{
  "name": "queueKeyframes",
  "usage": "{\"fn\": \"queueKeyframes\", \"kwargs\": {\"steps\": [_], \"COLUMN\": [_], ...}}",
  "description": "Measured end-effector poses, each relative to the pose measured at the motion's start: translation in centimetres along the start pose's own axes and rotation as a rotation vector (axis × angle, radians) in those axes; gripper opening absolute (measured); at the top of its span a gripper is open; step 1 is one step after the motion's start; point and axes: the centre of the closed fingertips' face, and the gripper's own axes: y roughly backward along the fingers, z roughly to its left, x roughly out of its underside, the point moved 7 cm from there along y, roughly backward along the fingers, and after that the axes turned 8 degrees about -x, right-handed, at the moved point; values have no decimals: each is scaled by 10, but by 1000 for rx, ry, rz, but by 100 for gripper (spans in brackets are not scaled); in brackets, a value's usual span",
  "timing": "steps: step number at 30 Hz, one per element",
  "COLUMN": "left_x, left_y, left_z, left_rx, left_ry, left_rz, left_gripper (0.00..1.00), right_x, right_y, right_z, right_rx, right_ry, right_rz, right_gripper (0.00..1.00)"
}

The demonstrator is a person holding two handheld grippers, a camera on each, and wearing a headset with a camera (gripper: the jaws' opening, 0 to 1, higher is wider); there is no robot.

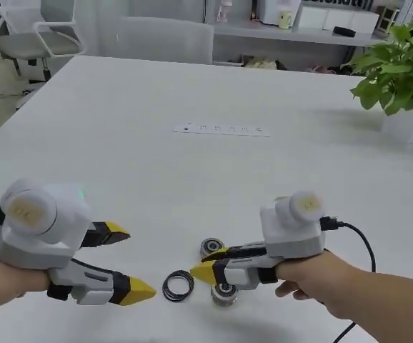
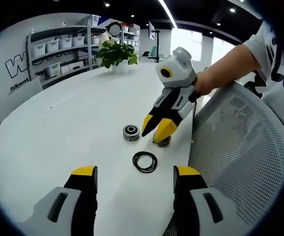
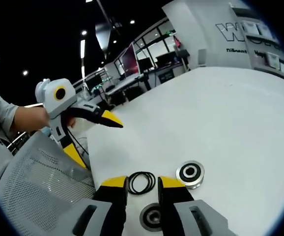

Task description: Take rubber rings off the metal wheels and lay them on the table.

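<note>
The task looks partway done. A few black rubber rings (image 1: pixel 178 285) lie loose near the front edge of the white counter (image 1: pixel 192 164), and the right gripper (image 1: pixel 210 261) is down at the near metal wheel (image 1: pixel 224 294). Its jaws are parted by a narrow gap and clamp nothing that can be made out. In the right gripper view that wheel sits low between them, with the rings just beyond their tips. The far metal wheel (image 1: pixel 211 247) stands just behind. The left gripper (image 1: pixel 136 261) hovers left of the rings, its jaws wide apart and empty. The next move probably calls for steadying the near wheel and working a jaw tip under its ring, though whether that wheel carries one cannot be told.
</note>
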Motion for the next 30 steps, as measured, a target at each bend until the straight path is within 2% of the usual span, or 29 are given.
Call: {"fn": "queueKeyframes", "kwargs": {"steps": [2,6,11,16,21,30], "left_x": [-4,-8,-9,-9,-12,-18], "left_y": [2,5,9,11,10,16], "left_z": [-1,-1,-1,-4,-11,-11], "left_rx": [0,-7,-16,-24,-15,-25], "left_ry": [9,-4,-5,10,0,-20], "left_rz": [-8,-13,-18,-22,-25,-38], "left_gripper": [61,61,61,61,61,62], "right_x": [-2,-7,-14,-11,-9,-3], "right_y": [4,12,27,39,50,78], "right_z": [0,2,6,8,9,14], "right_rx": [12,15,23,46,56,84], "right_ry": [19,11,46,107,117,173], "right_rz": [-11,-37,-64,-38,-39,-24], "right_gripper": [26,29,31,34,39,47]}}
